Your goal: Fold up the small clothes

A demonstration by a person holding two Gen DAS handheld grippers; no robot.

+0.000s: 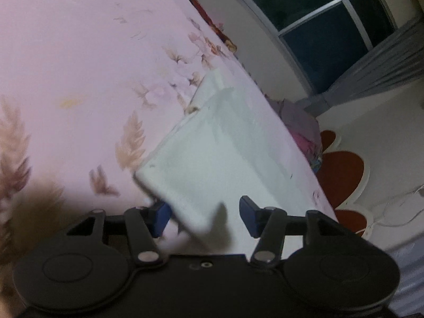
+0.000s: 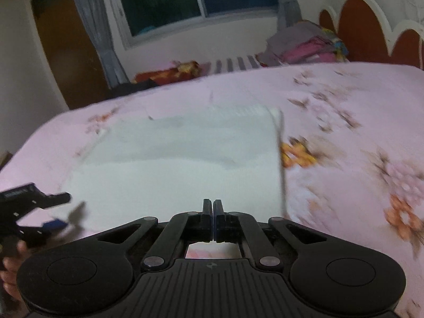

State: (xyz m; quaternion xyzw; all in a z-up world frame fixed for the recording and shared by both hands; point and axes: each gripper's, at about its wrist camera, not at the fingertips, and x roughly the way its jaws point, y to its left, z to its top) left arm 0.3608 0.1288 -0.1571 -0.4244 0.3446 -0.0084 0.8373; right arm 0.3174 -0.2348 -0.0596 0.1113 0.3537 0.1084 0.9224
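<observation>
— What fills your view?

— The bed, first of all. Its pink flowered sheet covers most of both pictures. Behind it in my right camera is a dark window with grey curtains at the top, a brown door at upper left, and a red scalloped headboard at upper right. A heap of clothes sits at the far edge of the bed, just left of the headboard.

— And the piece you are folding?

— The white garment lies spread on the sheet in the middle of my right camera's frame, its right edge straight and its ribbed hem toward the window. In my left camera it runs from the centre down to the lower middle, with one corner lifted and curling near my fingers.

— Your right claw?

— My right claw, bottom centre of its own frame, is clenched tight, pads pressed together at the near edge of the cloth. Whether the fabric is pinched between them I cannot tell.

— Your left?

— My left claw is parted, its blue pads standing on either side of that raised corner. The pads do not press it. From my right camera it shows at lower left, blurred, with a hand behind it.
</observation>
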